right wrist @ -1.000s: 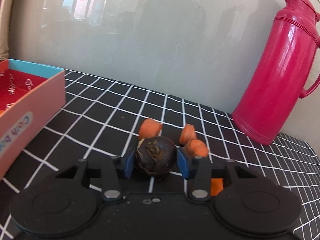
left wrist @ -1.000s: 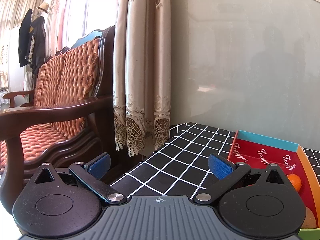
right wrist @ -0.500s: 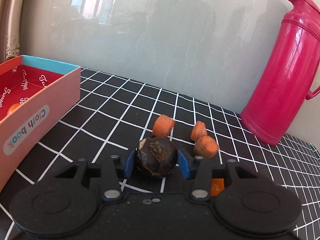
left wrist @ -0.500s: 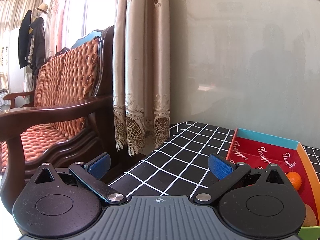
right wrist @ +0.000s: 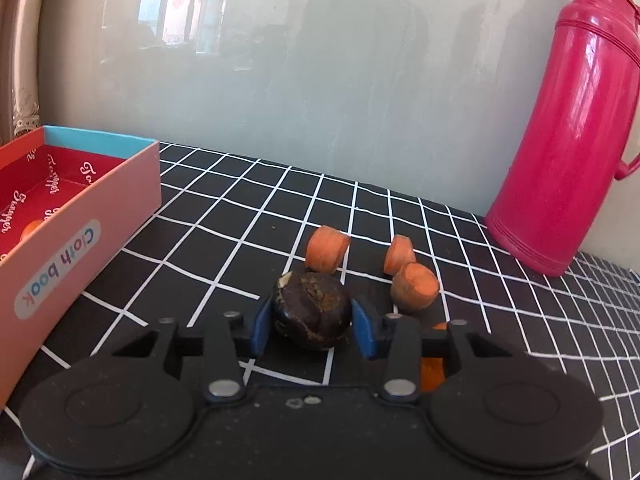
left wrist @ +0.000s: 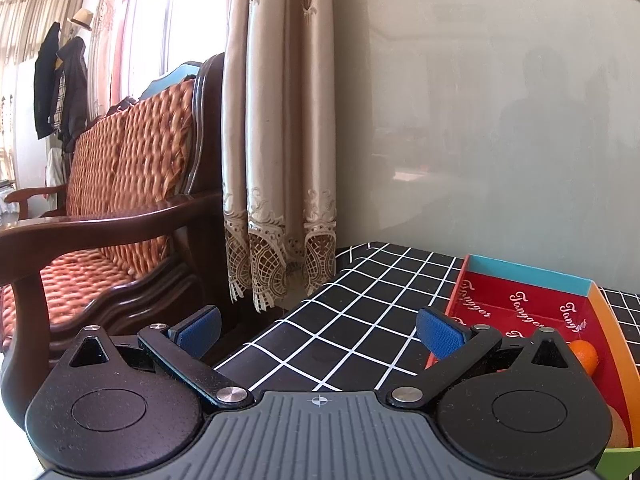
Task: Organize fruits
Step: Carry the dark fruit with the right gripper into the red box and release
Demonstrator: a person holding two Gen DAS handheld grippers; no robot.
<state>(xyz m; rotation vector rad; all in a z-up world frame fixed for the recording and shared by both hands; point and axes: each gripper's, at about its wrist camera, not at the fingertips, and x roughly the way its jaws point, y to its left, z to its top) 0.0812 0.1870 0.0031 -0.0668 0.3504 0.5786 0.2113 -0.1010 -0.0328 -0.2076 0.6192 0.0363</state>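
Right wrist view — right gripper (right wrist: pixel 312 326) closing on a dark round fruit (right wrist: pixel 311 310).
Pads touch both flanks, so it's grasping the fruit low over the checked tablecloth (right wrist: pixel 224 216), prob. for a carry to the red box (right wrist: pixel 90 204) at its left; carrot chunks (right wrist: pixel 414 286) lie just beyond, pink thermos (right wrist: pixel 568 128) well apart. Left gripper (left wrist: pixel 318 330) is spread wide w/ nothing between — parked near the box, out of the way.

Daylight is pouring through the window (left wrist: pixel 168 40) at upper left, behind a beige curtain (left wrist: pixel 276 140). A wooden sofa (left wrist: pixel 120 200) with orange cushions is standing at left, coats (left wrist: pixel 60 80) hanging beyond it. A glossy grey wall (left wrist: pixel 500 140) is reflecting the room behind the checked tabletop (left wrist: pixel 360 320).
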